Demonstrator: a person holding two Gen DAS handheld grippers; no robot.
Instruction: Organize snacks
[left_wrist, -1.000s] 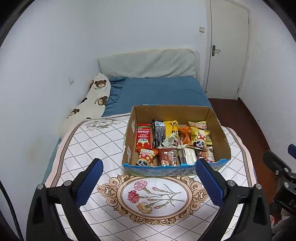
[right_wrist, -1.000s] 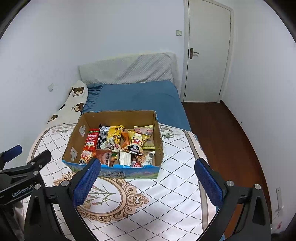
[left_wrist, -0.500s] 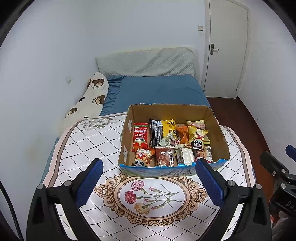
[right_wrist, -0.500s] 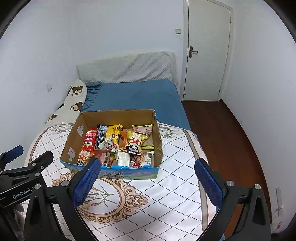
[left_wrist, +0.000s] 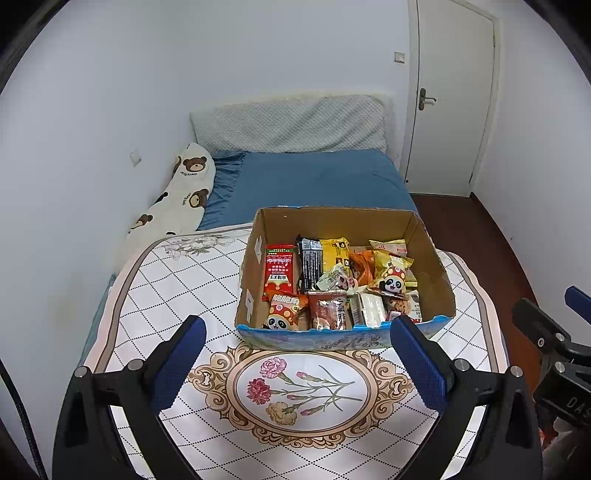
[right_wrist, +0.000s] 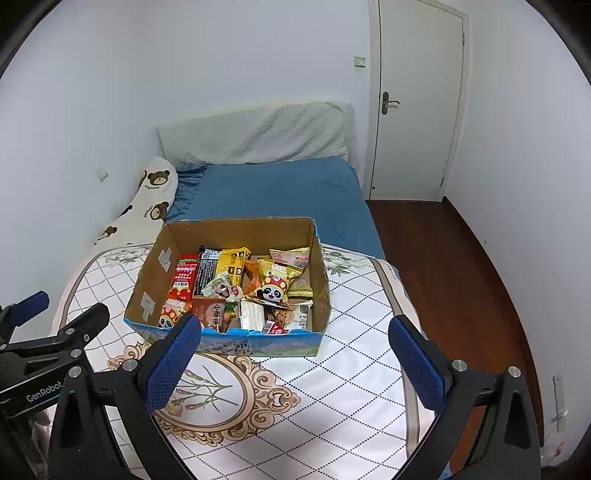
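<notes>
An open cardboard box (left_wrist: 430, 254) (right_wrist: 155, 266) stands on a round table with a white patterned cloth (left_wrist: 177, 288) (right_wrist: 362, 354). Several snack packets fill it: a red packet (left_wrist: 279, 269) at the left, a black one (left_wrist: 309, 264), yellow ones (left_wrist: 391, 262) and panda-print bags (left_wrist: 282, 314) (right_wrist: 272, 290). My left gripper (left_wrist: 297, 362) is open and empty, held above the cloth in front of the box. My right gripper (right_wrist: 293, 362) is open and empty, in front of the box's right part.
A bed with a blue sheet (left_wrist: 317, 181), a grey headboard cushion (left_wrist: 291, 123) and a bear-print pillow (left_wrist: 181, 195) lies behind the table. A white door (right_wrist: 417, 107) and wooden floor (right_wrist: 454, 266) are at the right. White walls surround.
Both grippers have shifted slightly, so the box sits a little lower and more to the left in both views. Both stay open and empty.
</notes>
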